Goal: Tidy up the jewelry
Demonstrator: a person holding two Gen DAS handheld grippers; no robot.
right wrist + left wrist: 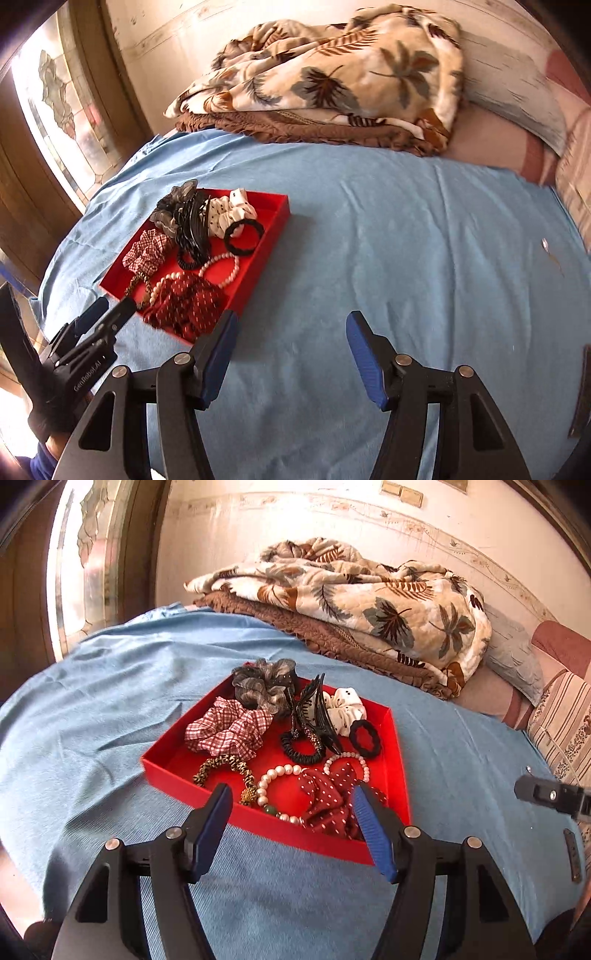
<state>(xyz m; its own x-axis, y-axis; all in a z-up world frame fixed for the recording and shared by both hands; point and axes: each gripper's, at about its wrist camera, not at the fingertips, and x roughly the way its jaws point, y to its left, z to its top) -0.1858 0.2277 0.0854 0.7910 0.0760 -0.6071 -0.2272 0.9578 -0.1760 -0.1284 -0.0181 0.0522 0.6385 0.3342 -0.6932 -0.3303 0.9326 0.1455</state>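
A red tray (280, 835) lies on a blue sheet (110, 709). It holds a grey scrunchie (262, 683), a red checked scrunchie (225, 727), a black claw clip (314, 712), a white dotted scrunchie (347, 705), a black hair tie (365, 738), two pearl bracelets (273, 779) and a red dotted bow (328, 801). My left gripper (291, 794) hovers open over the tray's near edge, with nothing pressed between its pads. My right gripper (291, 321) stands open over bare sheet to the right of the tray (275, 232), holding nothing.
A leaf-print quilt (369, 590) on a brown blanket (332, 638) is piled at the back. Pillows (561, 716) line the right side. A small metal piece (546, 245) and a dark strip (572, 853) lie on the sheet at right. A window (85, 554) is at left.
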